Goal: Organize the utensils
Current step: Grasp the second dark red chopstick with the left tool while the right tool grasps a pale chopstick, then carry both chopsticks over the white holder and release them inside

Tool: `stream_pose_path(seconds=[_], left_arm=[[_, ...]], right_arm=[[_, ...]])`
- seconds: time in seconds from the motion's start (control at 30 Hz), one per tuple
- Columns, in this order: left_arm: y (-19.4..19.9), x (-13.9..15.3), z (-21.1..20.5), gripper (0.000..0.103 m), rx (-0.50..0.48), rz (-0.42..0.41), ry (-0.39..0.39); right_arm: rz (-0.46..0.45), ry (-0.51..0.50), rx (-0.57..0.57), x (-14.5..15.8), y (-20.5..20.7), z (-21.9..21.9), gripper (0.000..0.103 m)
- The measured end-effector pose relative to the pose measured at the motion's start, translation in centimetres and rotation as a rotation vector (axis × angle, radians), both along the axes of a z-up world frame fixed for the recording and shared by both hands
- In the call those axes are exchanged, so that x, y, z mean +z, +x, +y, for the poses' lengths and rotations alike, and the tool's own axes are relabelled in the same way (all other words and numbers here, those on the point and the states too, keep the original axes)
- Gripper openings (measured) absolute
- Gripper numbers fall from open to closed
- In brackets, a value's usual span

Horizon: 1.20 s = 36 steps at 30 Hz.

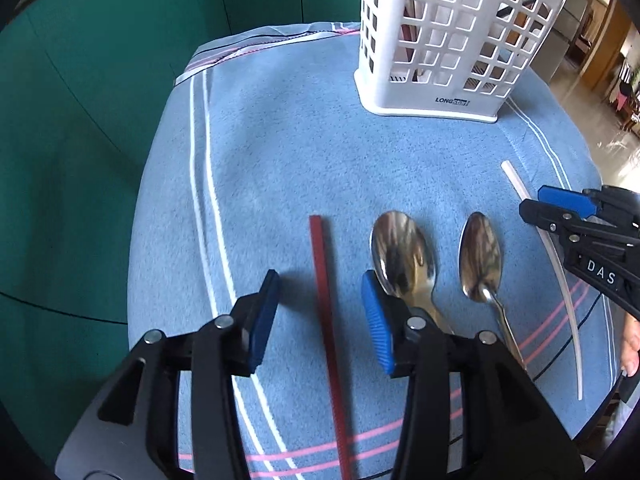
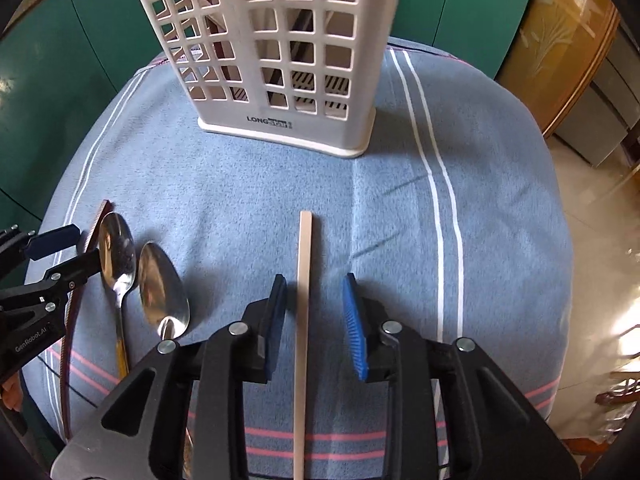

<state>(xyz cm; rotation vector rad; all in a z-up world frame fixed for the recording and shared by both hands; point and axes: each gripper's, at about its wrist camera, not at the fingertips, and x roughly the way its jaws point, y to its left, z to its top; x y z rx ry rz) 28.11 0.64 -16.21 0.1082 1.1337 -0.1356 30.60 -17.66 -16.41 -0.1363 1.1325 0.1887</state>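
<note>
A white slotted utensil holder stands at the back of the blue cloth; it also shows in the right wrist view. A red chopstick lies between the jaws of my open left gripper. Two metal spoons lie to its right. A pale chopstick lies between the jaws of my open right gripper. The right gripper shows in the left wrist view over the pale chopstick. The left gripper shows at the left of the right wrist view.
The blue striped cloth covers a small table. Green cabinet doors stand behind and to the left. A tiled floor and a wooden door lie to the right.
</note>
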Motion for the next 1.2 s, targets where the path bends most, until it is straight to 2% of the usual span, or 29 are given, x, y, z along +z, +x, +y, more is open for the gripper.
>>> stream_pose_path(seconds=[0.37,0.47,0.5,0.6,0.7,0.87,0.97,1.2], left_arm=[[0.0,-0.1,0.0,0.042,-0.028,0.011,0.004],[0.1,-0.1,0.2,0.03,-0.035,0.006,0.0],[0.1,-0.1,0.3,0.023,-0.034,0.005,-0.002],[0.2,-0.1,0.7,0.01,-0.026,0.0,-0.019],[0.2,-0.2,1.1,0.008,-0.011,-0.007,-0.045],[0.0,0.1,1.5,0.006,0.01,-0.023,-0.08],[-0.9,2.0,1.7,0.006,0.014,-0.084,-0.087],[-3.9,8.7,1.3,0.006,0.004,-0.267,-0.118]], right_arm=[[0.021,0.002,0.023,0.0,2.1,0.4,0.029],[0.016,-0.002,0.029,0.1,2.1,0.3,0.029],[0.014,-0.003,0.031,0.1,1.8,0.3,0.028],[0.014,0.008,0.039,0.1,1.5,0.5,0.02],[0.015,0.015,0.053,0.0,1.2,1.0,0.009],[0.025,0.051,0.051,0.0,0.8,1.4,0.007],[-0.01,0.056,0.059,1.4,-0.2,1.3,0.007],[-0.178,0.13,0.067,8.8,-4.8,-0.5,0.007]])
